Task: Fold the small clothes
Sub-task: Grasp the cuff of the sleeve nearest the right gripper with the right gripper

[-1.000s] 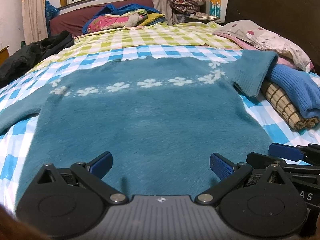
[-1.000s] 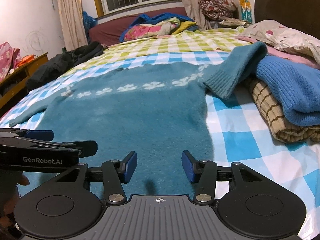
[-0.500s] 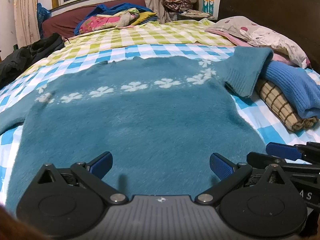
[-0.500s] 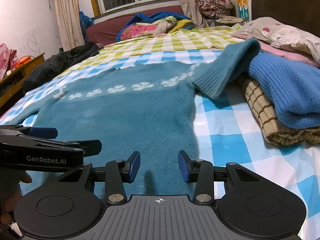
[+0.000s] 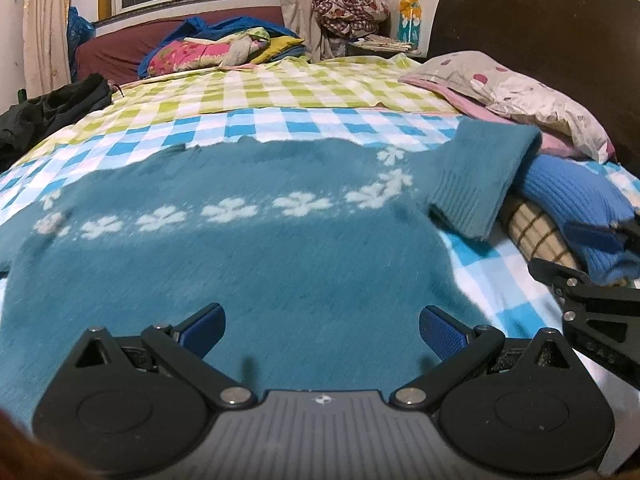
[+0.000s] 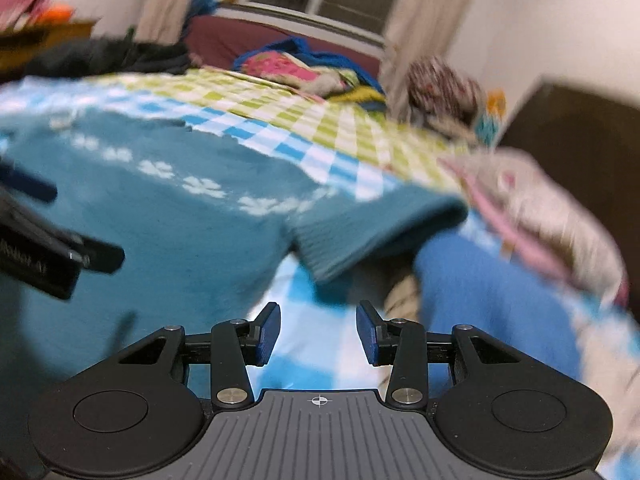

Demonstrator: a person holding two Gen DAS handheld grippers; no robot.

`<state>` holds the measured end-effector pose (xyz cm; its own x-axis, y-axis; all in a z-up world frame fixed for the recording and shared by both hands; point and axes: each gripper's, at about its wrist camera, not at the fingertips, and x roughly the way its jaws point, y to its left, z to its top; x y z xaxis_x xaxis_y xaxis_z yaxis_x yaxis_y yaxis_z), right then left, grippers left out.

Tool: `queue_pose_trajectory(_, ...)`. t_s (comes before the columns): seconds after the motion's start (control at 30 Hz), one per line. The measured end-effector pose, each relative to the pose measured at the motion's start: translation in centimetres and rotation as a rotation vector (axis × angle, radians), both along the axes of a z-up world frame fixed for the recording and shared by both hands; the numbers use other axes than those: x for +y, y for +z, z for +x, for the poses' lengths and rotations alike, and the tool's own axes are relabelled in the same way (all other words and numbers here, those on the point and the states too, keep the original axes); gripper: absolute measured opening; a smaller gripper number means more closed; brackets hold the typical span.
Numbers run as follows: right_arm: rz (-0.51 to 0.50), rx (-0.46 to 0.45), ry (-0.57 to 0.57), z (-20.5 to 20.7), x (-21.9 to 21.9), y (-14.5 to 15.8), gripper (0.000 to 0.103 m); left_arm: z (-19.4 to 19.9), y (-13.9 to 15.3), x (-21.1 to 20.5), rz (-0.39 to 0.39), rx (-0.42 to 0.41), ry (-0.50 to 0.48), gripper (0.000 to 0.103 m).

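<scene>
Sweater (image 5: 248, 264): teal, fuzzy knit, one band of white flowers across the chest; lies spread flat, hem nearest the cameras, on the bed (image 5: 280, 92). Its sleeve (image 5: 476, 184), ribbed cuff outward, is draped up over a pile of folded clothes (image 5: 576, 208) at the bed's right side, near the pillow (image 5: 516, 96). Change since a second ago: both views have slid rightward, and the right wrist view has rolled and blurred, now facing the cuff and the checked sheet beside the sweater's edge instead of its body. Judgement: the right hand-held gripper is heading for that draped sleeve, likely the first fold inward; no fold made yet. Right hand-held gripper (image 6: 318, 332): jaws have just closed somewhat, yet stand apart with nothing between them, only sheet below. Left hand-held gripper (image 5: 320, 332): jaws wide apart, empty, above the sweater's lower body, not gripping it. Surroundings: dark headboard (image 5: 540, 20), heaped bedding (image 5: 224, 46) under the window.
</scene>
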<state>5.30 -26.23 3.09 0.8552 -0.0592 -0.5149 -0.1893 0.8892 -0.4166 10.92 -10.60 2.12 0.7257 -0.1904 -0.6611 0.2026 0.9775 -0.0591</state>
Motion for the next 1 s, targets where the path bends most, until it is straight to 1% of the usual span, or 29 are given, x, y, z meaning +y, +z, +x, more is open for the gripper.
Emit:
queue_pose_trajectory(0.1,-0.137,-0.027,0.054,1.6,0.7,-0.2,0.040,1.2,0.0,-0.6,-0.002,-0.012,0.009,0.103)
queue_pose_trajectory(0.17,-0.224,-0.032,0.101,2.7,1.1,-0.7,0.040,2.0,0.0,-1.0,0.014,-0.033,0.018,0.103)
queue_pose_trajectory(0.2,-0.251,-0.026,0.122,3.3,1.2,-0.9,0.040,2.3,0.0,-1.1,0.022,-0.046,0.022,0.103)
queue_pose_trajectory(0.27,-0.289,-0.004,0.160,4.2,1.2,-1.3,0.040,3.0,0.1,-1.2,0.059,-0.092,0.046,0.103)
queue_pose_trajectory(0.4,-0.323,0.025,0.204,5.2,1.2,-1.9,0.040,4.2,0.1,-0.6,0.147,-0.210,0.148,0.103)
queue_pose_trajectory(0.5,-0.363,0.021,0.215,5.8,1.1,-2.3,0.040,5.0,-0.1,-0.1,0.238,-0.290,0.200,0.103)
queue_pose_trajectory(0.53,-0.380,0.023,0.222,5.9,1.1,-2.4,0.040,5.3,-0.2,0.0,0.245,-0.282,0.197,0.103)
queue_pose_trajectory(0.6,-0.428,0.025,0.242,6.1,1.0,-2.6,0.040,6.1,-0.3,0.6,0.189,-0.217,0.178,0.103)
queue_pose_trajectory(0.63,-0.461,0.025,0.254,6.2,0.9,-2.8,0.040,6.3,-0.4,0.7,0.175,-0.210,0.178,0.103)
queue_pose_trajectory(0.7,-0.511,0.029,0.275,6.5,0.8,-3.2,0.040,6.0,-0.5,0.1,0.235,-0.264,0.171,0.103)
queue_pose_trajectory(0.73,-0.538,0.036,0.289,6.7,0.8,-3.4,0.040,5.9,-0.6,-0.2,0.258,-0.276,0.158,0.103)
queue_pose_trajectory(0.77,-0.566,0.042,0.304,6.8,0.7,-3.7,0.040,6.1,-0.7,-0.2,0.242,-0.254,0.145,0.103)
queue_pose_trajectory(0.83,-0.631,0.051,0.341,7.0,0.7,-4.4,0.040,6.6,-0.7,0.2,0.166,-0.180,0.131,0.103)
queue_pose_trajectory(0.87,-0.677,0.051,0.365,7.1,0.7,-4.9,0.040,6.6,-0.8,0.3,0.151,-0.163,0.130,0.103)
queue_pose_trajectory(0.93,-0.755,0.051,0.412,7.2,0.8,-5.6,0.041,6.5,-1.0,0.1,0.159,-0.162,0.131,0.103)
queue_pose_trajectory(1.0,-0.795,0.055,0.426,7.7,0.8,-6.0,0.041,6.2,-1.1,-0.1,0.162,-0.163,0.121,0.103)
